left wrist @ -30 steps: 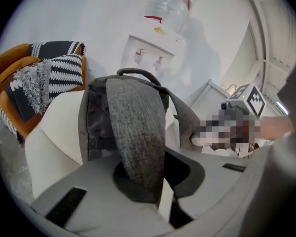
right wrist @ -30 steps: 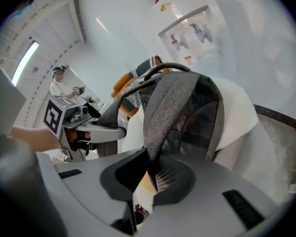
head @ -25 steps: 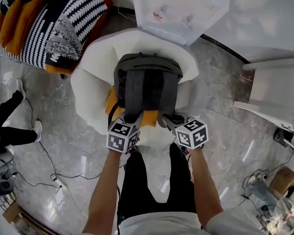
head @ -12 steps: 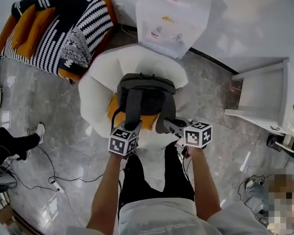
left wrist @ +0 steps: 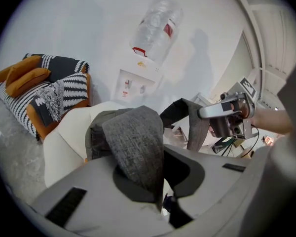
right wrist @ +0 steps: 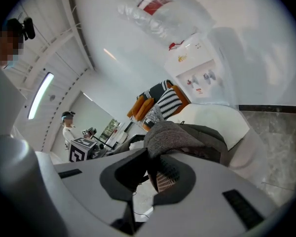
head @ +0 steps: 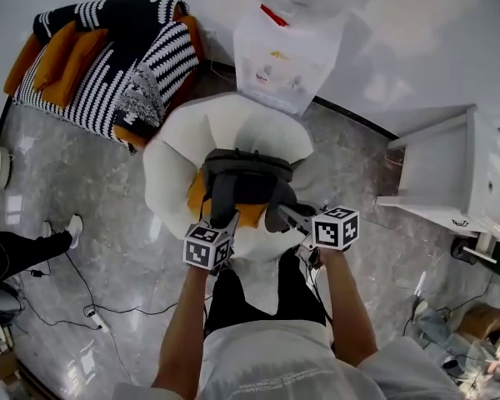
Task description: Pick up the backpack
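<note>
- Left gripper (head: 227,222): fingers pinched tight on left shoulder strap (left wrist: 138,147); right gripper (head: 287,215) likewise on right strap (right wrist: 171,138).
- Backpack (head: 246,173) was at 12 o'clock of both grippers, over white armchair (head: 171,173). Judged best to raise both hands evenly.

Backpack (head: 246,177) hangs over armchair (head: 171,165) seat, cushion (head: 197,195) beneath it. Water dispenser (head: 285,52) stands behind armchair, against wall. Sofa (head: 108,65) lies to left, cabinet (head: 437,169) to right.

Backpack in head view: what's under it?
Under the backpack sits the white armchair, with an orange cushion showing at the pack's left and lower edges. The seat directly beneath is covered; whether the backpack touches it cannot be told.
</note>
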Demonstrator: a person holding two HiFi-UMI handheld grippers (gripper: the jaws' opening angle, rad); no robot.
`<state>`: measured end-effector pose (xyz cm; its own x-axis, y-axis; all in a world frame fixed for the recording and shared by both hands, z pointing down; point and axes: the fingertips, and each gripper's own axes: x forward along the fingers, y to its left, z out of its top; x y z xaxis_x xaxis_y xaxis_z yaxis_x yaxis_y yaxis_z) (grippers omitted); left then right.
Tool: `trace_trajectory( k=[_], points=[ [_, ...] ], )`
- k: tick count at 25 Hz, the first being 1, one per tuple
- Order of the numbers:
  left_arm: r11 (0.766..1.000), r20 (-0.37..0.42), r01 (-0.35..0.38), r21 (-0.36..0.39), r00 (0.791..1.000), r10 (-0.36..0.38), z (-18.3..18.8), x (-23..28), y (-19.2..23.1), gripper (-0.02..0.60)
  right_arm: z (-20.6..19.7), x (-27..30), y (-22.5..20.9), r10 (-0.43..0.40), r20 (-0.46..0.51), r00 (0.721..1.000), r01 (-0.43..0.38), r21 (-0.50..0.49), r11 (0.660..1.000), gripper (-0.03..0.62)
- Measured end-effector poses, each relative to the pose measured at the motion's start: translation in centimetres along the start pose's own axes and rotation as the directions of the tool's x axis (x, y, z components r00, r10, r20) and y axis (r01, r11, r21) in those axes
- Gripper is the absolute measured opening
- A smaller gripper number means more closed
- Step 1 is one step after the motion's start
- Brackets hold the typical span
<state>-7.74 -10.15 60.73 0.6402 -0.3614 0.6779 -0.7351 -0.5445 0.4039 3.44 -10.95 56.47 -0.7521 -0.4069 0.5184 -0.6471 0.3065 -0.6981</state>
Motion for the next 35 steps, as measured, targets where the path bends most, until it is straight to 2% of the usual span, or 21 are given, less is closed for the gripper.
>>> trace_trajectory(
  k=[6, 12, 15, 20, 24, 29, 35],
  points=[
    [1.000, 0.049, 0.003, -0.011, 0.999, -0.003, 2.0, -1.7, -1.3, 0.031, 1.1, -1.6, 1.2, 0.014, 0.014, 1.000, -0.014, 0.010, 1.000, 0.033],
    [0.999, 0.079, -0.036, 0.016, 0.996, 0.034, 4.4, -3.3, -1.1, 0.031, 2.0, -1.9, 3.0, 0.003, 0.007, 1.000, -0.002, -0.084, 0.996, 0.034],
    [0.998, 0.090, -0.049, 0.036, 0.995, 0.046, 5.6, -3.9, -0.9, 0.031, 2.2, -2.0, 3.8, 0.003, 0.014, 1.000, -0.001, -0.101, 0.995, 0.034],
    [0.999, 0.143, -0.032, -0.022, 0.989, 0.035, 7.8, -5.4, -1.0, 0.031, 3.9, -2.3, 5.7, 0.047, 0.054, 0.997, -0.039, -0.145, 0.989, 0.034],
    [0.999, 0.169, -0.030, -0.016, 0.985, 0.032, 9.0, -6.5, -1.6, 0.032, 5.7, -2.9, 7.0, 0.045, 0.056, 0.997, -0.032, -0.209, 0.977, 0.034],
    [1.000, 0.183, 0.002, -0.031, 0.983, 0.003, 9.3, -8.2, -2.8, 0.032, 6.2, -4.5, 9.0, 0.032, 0.012, 0.999, -0.027, -0.304, 0.952, 0.034],
    [0.999, 0.212, 0.025, 0.038, 0.977, -0.033, 10.9, -10.3, -4.9, 0.034, 7.4, -6.6, 10.7, -0.007, 0.034, 0.999, 0.019, -0.387, 0.922, 0.034]
  ],
)
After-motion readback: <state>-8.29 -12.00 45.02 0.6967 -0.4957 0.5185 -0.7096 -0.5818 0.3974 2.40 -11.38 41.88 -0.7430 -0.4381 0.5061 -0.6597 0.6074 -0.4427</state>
